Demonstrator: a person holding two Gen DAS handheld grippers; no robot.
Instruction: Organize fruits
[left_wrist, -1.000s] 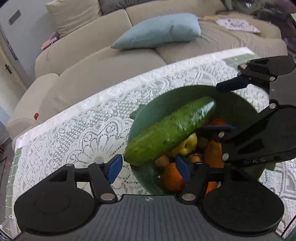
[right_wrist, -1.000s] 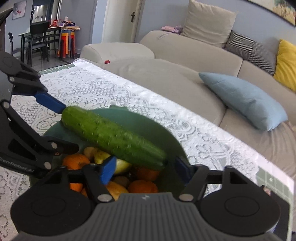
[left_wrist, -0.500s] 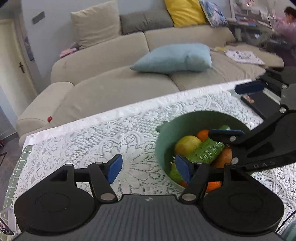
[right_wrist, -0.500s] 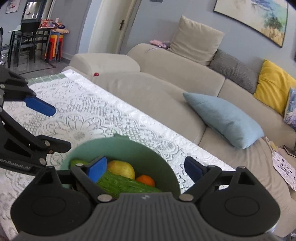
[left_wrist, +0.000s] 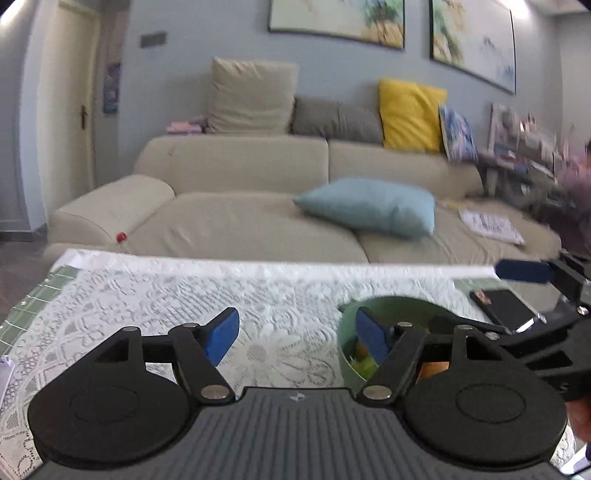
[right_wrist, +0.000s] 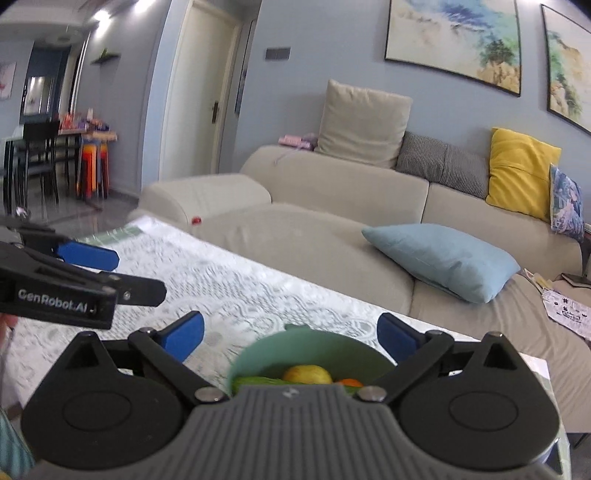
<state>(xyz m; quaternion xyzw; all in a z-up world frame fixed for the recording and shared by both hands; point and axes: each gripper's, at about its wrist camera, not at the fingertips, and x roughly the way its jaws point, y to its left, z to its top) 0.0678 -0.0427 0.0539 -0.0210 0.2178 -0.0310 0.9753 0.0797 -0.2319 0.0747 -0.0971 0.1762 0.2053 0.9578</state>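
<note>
- The left hand-held gripper (left_wrist: 297, 334) has its blue-padded fingers (left_wrist: 221, 334) spread apart with nothing between them, above the lace-covered surface (left_wrist: 166, 295).
- The right hand-held gripper (right_wrist: 290, 338) is likewise spread wide and grips nothing; its fingers straddle the view of the bowl without touching it.
- The green bowl (right_wrist: 314, 349) stands on the surface toward its far edge, just beside the left hand-held gripper's right finger in the left wrist view.
- Inside the bowl lie a yellow-green apple (right_wrist: 307, 373), an orange (right_wrist: 349, 382) and a cucumber (right_wrist: 258, 380), the cucumber low against the near wall and partly hidden.
- A dark flat device (left_wrist: 504, 306) lies on the surface near its far right corner, beyond the bowl.
- Past the far edge stands a beige sofa (right_wrist: 332, 184) carrying a light blue cushion (right_wrist: 443, 258) and a yellow cushion (right_wrist: 521, 170).
</note>
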